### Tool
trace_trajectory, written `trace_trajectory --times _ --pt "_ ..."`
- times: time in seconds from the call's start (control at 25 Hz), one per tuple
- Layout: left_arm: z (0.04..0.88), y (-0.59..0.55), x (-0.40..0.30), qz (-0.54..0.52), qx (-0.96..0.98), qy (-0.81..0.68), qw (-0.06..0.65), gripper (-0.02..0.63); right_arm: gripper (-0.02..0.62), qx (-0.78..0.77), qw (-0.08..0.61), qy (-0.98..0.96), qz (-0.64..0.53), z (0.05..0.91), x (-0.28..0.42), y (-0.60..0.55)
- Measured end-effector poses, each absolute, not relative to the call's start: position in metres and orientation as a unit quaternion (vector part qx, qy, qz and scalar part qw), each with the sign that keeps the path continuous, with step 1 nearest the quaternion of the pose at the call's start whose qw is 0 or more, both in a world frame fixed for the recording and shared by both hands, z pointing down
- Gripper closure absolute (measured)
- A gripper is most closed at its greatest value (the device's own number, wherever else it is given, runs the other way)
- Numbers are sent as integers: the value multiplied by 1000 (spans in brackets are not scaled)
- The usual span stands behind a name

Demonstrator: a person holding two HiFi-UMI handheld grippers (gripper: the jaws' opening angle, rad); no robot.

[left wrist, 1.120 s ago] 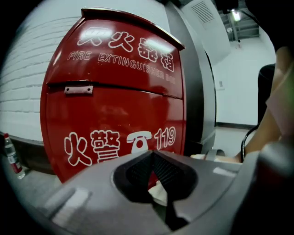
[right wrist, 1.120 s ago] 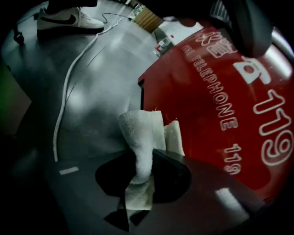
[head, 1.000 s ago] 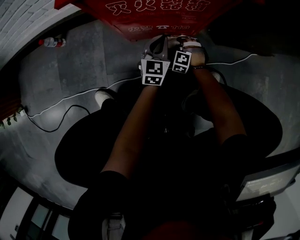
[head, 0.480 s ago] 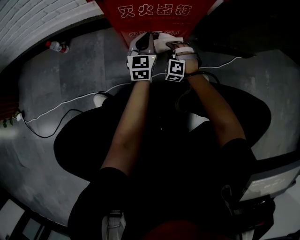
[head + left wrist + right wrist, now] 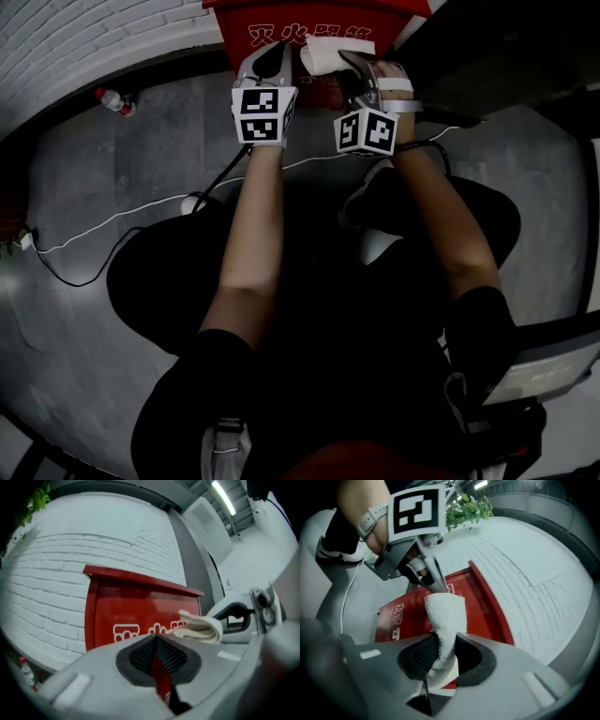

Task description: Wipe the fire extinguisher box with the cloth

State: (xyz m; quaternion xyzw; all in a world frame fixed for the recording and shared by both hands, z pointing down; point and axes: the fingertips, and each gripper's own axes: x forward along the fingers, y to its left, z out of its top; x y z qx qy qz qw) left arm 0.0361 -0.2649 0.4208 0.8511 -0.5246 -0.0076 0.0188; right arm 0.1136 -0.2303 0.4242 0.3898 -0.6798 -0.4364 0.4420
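Observation:
The red fire extinguisher box (image 5: 281,21) with white lettering stands against the white brick wall at the top of the head view. My right gripper (image 5: 345,62) is shut on a folded white cloth (image 5: 330,51), which lies against the box's lettered front. In the right gripper view the cloth (image 5: 444,616) sticks out between the jaws over the red box (image 5: 483,606). My left gripper (image 5: 269,60) is close beside it on the left, jaws shut with nothing in them. In the left gripper view, the box (image 5: 131,611) is ahead and the cloth (image 5: 201,627) is at the right.
A plastic bottle (image 5: 112,98) lies on the grey floor by the wall at the left. A white cable (image 5: 122,216) runs across the floor. The person's legs and shoes are below the arms. A green plant (image 5: 468,508) hangs above the wall.
Both grippers have moved up and forward to the red box. The left one has drawn apart from the right. The cloth now rests against the box's lettering.

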Motion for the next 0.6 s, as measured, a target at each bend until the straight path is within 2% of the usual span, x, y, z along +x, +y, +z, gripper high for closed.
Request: trace_trajectory --times 0.32,0.48,0.6 --pt "365 -261 9 -51 835 -548 -26 606 500 440 359 -647 -508 304 82 -228" --pt "357 -256 8 -60 833 -548 -40 606 497 464 343 -622 -529 288 71 -229" --pt "358 -256 8 -62 833 -548 -41 606 497 457 364 -615 -529 305 65 -240"
